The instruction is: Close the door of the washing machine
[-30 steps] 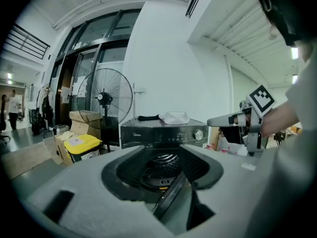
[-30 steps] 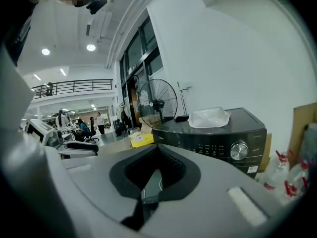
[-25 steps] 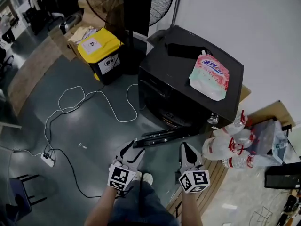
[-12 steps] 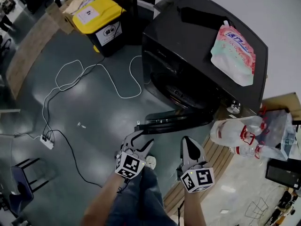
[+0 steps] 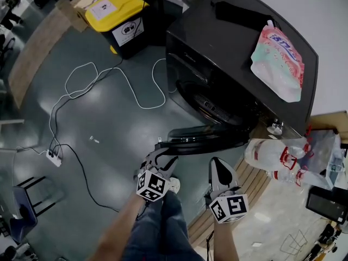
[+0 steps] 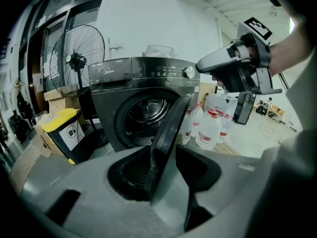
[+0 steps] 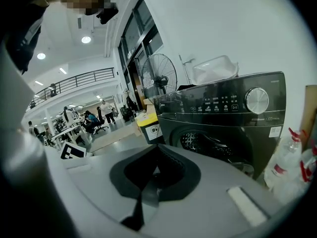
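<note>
Both tools have dropped since a second ago, and the machine now fills more of the frame. Lower centre: my left gripper (image 5: 165, 156), jaws closing, with the door's edge between them but not pinched. My right gripper (image 5: 215, 162) is just beside it, jaws together and empty. Beyond, mid-frame, the door (image 5: 209, 139) hangs wide open off the washing machine (image 5: 228, 53) at upper right. A pouch (image 5: 277, 58) lies on top.

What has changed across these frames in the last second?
Both grippers came down toward the washing machine door; the left gripper now has the door's edge between its closing jaws, not yet clamped. The right gripper stays shut, empty. Door still open, pouch still on top.
</note>
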A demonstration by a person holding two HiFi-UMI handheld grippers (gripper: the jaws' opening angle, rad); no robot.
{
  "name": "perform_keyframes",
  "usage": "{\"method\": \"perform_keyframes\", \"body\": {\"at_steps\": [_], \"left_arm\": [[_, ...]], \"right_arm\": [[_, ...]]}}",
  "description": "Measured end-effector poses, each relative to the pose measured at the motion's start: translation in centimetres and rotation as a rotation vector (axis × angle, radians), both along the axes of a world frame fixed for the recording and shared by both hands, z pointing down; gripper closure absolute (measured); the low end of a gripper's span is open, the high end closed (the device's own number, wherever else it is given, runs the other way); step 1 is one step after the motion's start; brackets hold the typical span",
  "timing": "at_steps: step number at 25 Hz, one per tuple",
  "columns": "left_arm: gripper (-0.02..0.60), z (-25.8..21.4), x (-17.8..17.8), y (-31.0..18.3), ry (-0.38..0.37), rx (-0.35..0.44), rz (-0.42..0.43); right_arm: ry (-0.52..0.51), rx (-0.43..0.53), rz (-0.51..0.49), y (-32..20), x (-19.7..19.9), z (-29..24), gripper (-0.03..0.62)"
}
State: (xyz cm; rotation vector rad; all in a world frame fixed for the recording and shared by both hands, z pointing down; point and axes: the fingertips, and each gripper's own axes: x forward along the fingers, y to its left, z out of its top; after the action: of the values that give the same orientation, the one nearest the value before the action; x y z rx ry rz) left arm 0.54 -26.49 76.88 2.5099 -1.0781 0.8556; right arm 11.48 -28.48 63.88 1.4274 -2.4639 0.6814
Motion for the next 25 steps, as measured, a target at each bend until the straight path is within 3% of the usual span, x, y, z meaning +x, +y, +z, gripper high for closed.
{"method": "perform_keyframes", "body": {"at_steps": [12,25], "left_arm": [[0.446,0.1,0.1,-1.8,-0.022,-0.009,0.004],[0.445,0.2,-1.0,-10.4,-0.031,0.013,-0.022]], "right_arm": [[0.003,-0.008,0.013,-1.0,1.5,0.0,0.58],[-0.007,0.002,0.021,-3.4,1.1,0.3,0.58]]}}
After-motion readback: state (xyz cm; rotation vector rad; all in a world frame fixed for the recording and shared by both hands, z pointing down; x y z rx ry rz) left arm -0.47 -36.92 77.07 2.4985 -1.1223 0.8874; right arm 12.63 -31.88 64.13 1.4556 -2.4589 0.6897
